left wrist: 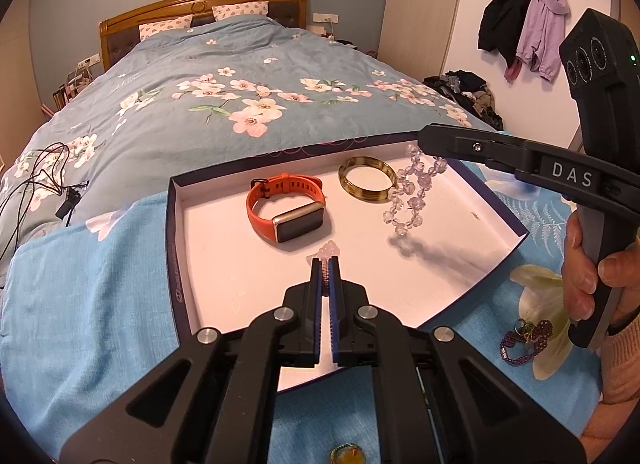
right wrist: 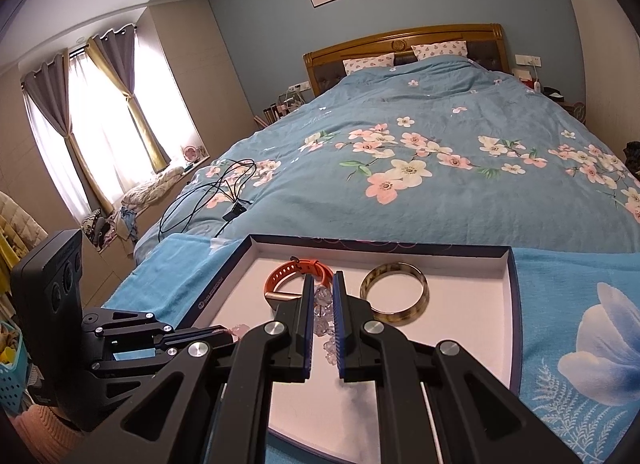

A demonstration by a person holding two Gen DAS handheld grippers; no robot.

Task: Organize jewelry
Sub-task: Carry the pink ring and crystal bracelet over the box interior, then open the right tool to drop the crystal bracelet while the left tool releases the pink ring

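Note:
A shallow white tray [left wrist: 224,264] with a dark rim lies on the bed. In it are an orange smartwatch [left wrist: 286,209] and an amber bangle [left wrist: 368,181]. My left gripper [left wrist: 325,262] is shut on a pink bead piece [left wrist: 329,251], low over the tray's near part. My right gripper [left wrist: 424,139] is shut on a clear crystal bead bracelet [left wrist: 412,191], which dangles over the tray's right side beside the bangle. In the right wrist view the clear beads [right wrist: 324,312] sit between that gripper's [right wrist: 323,276] fingers, with the watch [right wrist: 296,276], the bangle [right wrist: 394,290] and the left gripper [right wrist: 230,331] in sight.
A purple bead bracelet [left wrist: 528,338] lies on the blue cloth right of the tray, near the person's hand [left wrist: 580,276]. A small green and yellow pendant [left wrist: 348,456] shows at the bottom edge. Black cables [left wrist: 40,175] lie on the floral quilt to the left.

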